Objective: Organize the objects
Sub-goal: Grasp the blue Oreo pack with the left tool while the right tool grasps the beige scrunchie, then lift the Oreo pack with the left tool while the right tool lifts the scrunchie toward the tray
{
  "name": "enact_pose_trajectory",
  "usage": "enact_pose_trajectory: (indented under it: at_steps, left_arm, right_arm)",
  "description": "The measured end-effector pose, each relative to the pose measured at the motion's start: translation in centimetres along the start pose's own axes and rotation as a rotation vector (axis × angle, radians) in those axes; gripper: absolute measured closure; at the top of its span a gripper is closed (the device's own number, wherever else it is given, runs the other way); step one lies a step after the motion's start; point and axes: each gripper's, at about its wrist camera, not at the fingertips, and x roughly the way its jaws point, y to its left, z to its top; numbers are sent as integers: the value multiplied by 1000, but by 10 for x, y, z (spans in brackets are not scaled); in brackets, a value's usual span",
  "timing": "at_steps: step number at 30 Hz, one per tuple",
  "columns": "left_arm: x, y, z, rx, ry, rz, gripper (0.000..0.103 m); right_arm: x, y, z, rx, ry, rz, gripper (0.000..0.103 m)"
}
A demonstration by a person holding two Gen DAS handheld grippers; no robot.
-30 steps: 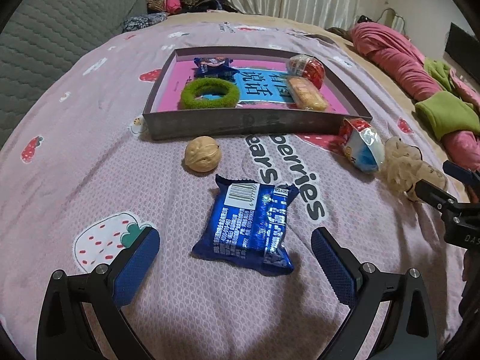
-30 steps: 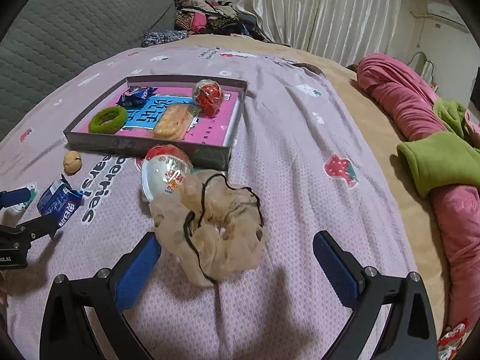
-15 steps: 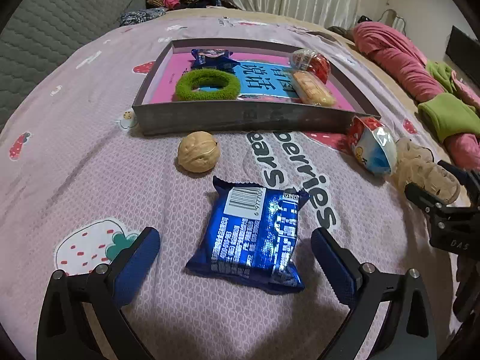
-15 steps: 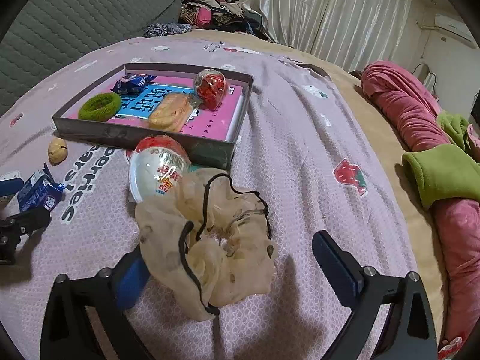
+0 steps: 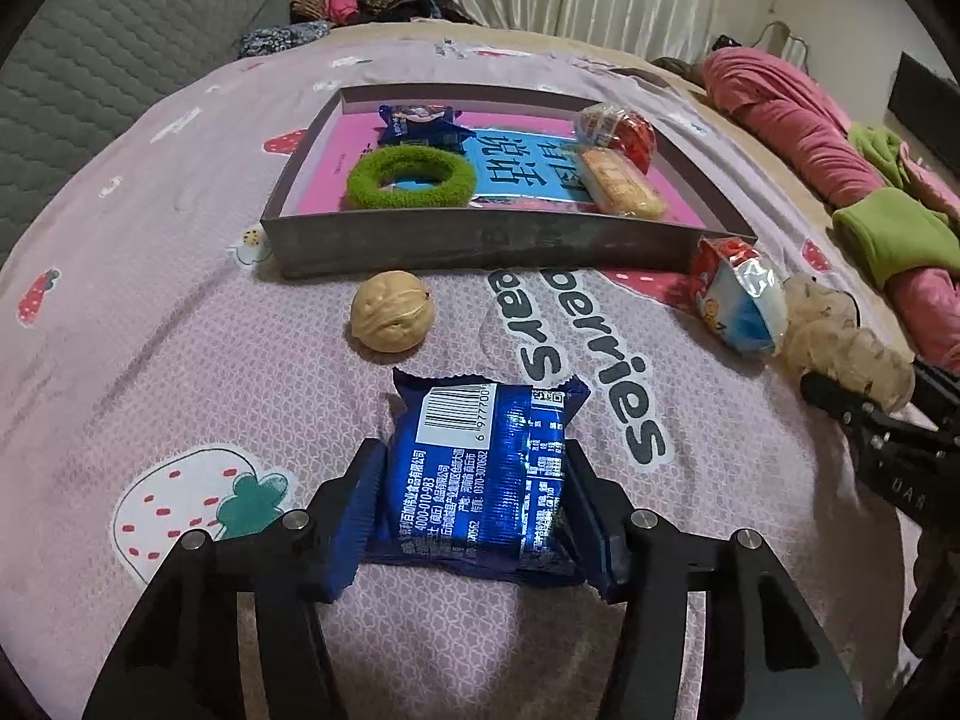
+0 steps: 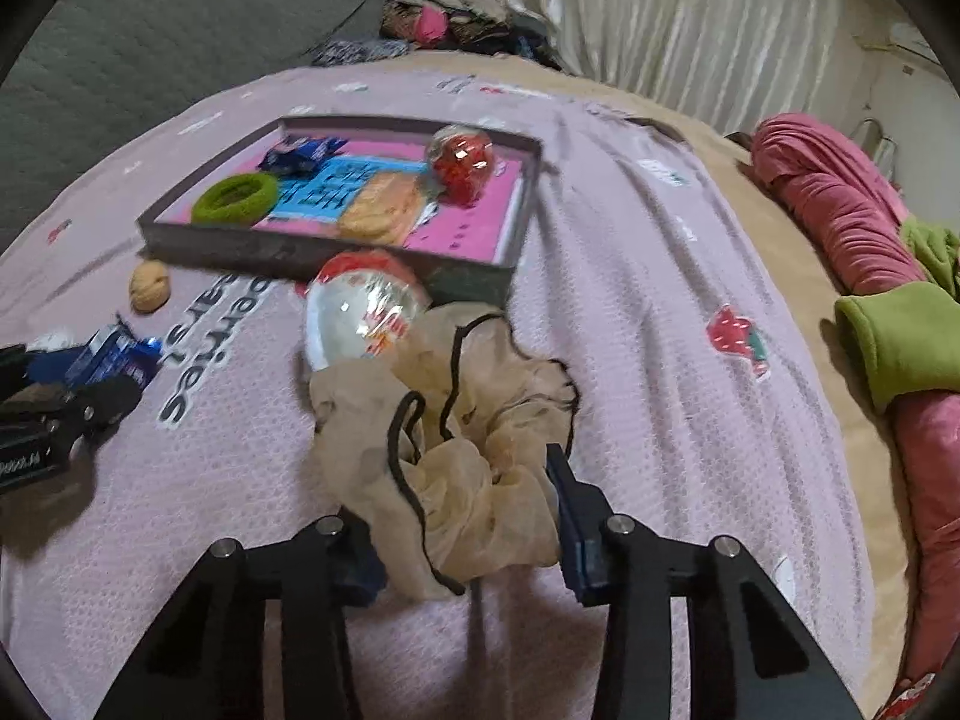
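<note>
A blue snack packet [image 5: 480, 468] lies on the pink strawberry bedsheet [image 5: 180, 312]. My left gripper [image 5: 474, 456] is closing, and its blue pads [image 5: 360, 498] press the packet's two sides. A beige scrunchie with black cord [image 6: 468, 420] sits between the closing jaws of my right gripper [image 6: 462, 510]; its right pad [image 6: 564, 492] touches the fabric and the left pad is mostly hidden under it. Beyond stands a grey tray [image 5: 480, 246] holding a green ring [image 5: 411, 179], snacks and a red capsule. A walnut [image 5: 393, 319] and a capsule toy [image 5: 738, 306] lie before the tray.
A rolled pink blanket with green cloth [image 6: 888, 336] lies along the bed's right side. A grey quilted cushion [image 5: 90, 60] rises at the left, with piled clothes [image 6: 444, 6] and curtains behind. The two grippers work close together near the bed's front.
Both grippers went from wide open to closed in on their objects: the left on the blue packet, the right on the scrunchie, which is bunched up between the pads.
</note>
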Motion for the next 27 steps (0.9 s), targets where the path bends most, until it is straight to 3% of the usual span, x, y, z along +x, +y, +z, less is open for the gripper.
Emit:
enact_pose_trajectory:
  at_steps: [11, 27]
  left_arm:
    - [-9, -2, -9, -5, -8, -2, 48]
    - [-45, -4, -34, -25, -18, 12, 48]
  right_arm:
    - [-10, 18, -5, -19, 10, 100, 75]
    - [-37, 60, -14, -47, 17, 291, 75]
